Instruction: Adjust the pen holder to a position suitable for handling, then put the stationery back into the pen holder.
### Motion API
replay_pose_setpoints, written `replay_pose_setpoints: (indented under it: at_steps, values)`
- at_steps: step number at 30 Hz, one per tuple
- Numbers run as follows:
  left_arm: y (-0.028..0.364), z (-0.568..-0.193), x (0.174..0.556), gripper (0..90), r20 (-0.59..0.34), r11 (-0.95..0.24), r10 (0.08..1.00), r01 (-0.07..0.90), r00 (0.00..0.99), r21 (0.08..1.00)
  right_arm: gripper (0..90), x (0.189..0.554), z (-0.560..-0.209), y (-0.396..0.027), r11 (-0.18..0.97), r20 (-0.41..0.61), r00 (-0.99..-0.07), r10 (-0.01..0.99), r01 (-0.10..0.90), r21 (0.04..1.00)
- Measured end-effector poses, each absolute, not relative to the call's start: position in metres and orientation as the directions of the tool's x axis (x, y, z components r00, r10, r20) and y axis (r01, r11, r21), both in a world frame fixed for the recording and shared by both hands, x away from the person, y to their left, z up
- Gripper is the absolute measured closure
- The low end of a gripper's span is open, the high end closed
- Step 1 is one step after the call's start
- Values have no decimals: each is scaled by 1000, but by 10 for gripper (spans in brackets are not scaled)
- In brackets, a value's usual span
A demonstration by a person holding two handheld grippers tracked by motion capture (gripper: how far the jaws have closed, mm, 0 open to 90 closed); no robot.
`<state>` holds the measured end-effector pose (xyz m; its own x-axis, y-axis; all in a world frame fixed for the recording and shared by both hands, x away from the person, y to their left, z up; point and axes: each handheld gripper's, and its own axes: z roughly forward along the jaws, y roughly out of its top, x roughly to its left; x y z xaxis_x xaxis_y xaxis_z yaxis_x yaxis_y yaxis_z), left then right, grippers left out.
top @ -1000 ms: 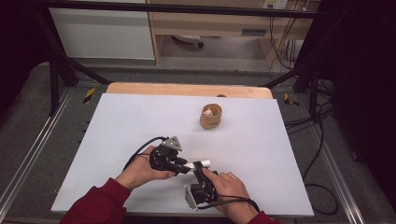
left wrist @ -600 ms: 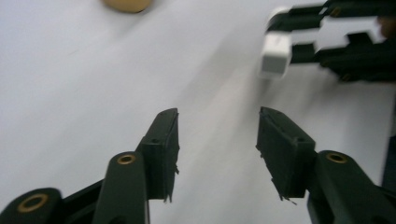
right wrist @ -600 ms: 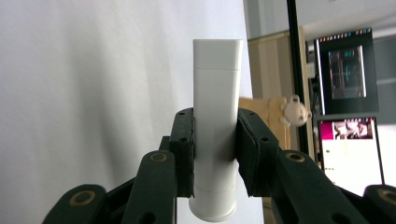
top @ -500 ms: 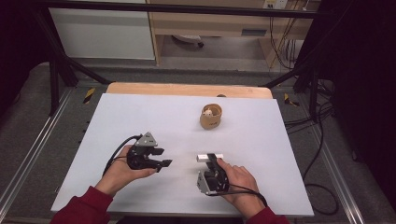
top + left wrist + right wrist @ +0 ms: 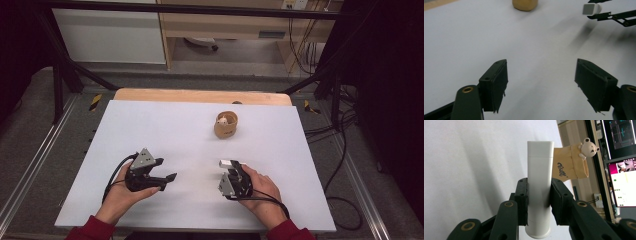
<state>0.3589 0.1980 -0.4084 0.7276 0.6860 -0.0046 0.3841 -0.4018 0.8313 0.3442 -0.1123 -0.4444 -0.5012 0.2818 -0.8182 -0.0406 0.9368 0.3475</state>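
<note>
Right gripper view: white tube (image 5: 539,187) clamped crosswise between the pads, pointing at the tan cup (image 5: 571,166).
The right gripper (image 5: 235,176) is nearer the cup; the left gripper (image 5: 167,179) has just been opening, empty, jaws wide.

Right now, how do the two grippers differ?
The left gripper has its jaws spread with only bare table between them; they have just been opening. The right gripper is clamped on a white tube. In the high view, the left one points sideways toward the right one, which points away toward the tan cup. Both are black, hand-held and low over the table.
</note>
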Motion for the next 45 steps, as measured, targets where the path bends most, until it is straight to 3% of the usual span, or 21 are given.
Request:
replay_pose_setpoints:
  at_steps: [6,9,13,18,28,45]
  values:
    - [207,-414,354,176,-28,-310,743,381,669,871,692,348,-443,-115,920,-791,-514,331,-13,392]
    - [211,-417,352,173,-10,-303,763,372,646,877,692,352,-443,-117,902,-760,-532,373,15,432]
    - [221,-418,351,147,-64,-227,777,374,626,899,693,356,-441,-121,882,-729,-542,417,47,470]
    - [237,-413,348,144,-35,-187,816,322,576,928,693,360,-437,-128,829,-669,-549,502,85,552]
    - [253,-413,339,83,-43,-145,850,312,524,939,693,368,-426,-149,606,-416,-590,692,162,779]
    - [259,-413,327,55,-44,-125,869,304,493,944,693,372,-422,-173,313,-100,-588,803,272,910]
